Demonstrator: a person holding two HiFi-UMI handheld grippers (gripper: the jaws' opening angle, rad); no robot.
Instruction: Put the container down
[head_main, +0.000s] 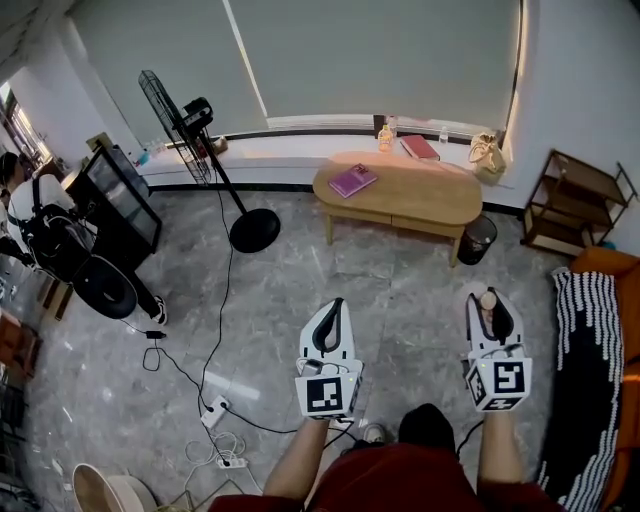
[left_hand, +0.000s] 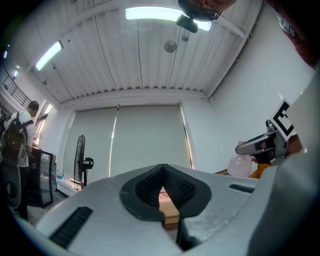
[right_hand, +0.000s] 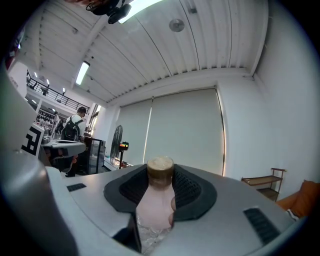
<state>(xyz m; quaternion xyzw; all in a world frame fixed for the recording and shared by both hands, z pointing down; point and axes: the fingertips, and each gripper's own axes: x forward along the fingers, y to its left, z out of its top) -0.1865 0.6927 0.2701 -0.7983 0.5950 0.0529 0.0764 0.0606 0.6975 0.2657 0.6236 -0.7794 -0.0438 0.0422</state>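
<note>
Marble floor (head_main: 400, 290) lies between me and the far table (head_main: 420, 200), so I judge the carry is the step in hand (nothing set down yet). My right gripper (head_main: 491, 310) pinches the container (right_hand: 156, 205) near its cap, which points up. My left gripper (head_main: 336, 308) has its fingers pressed together on nothing. Next I need to reach the table, lower the container upright, then let go. Both forearms reach forward, side by side, grippers roughly level.
</note>
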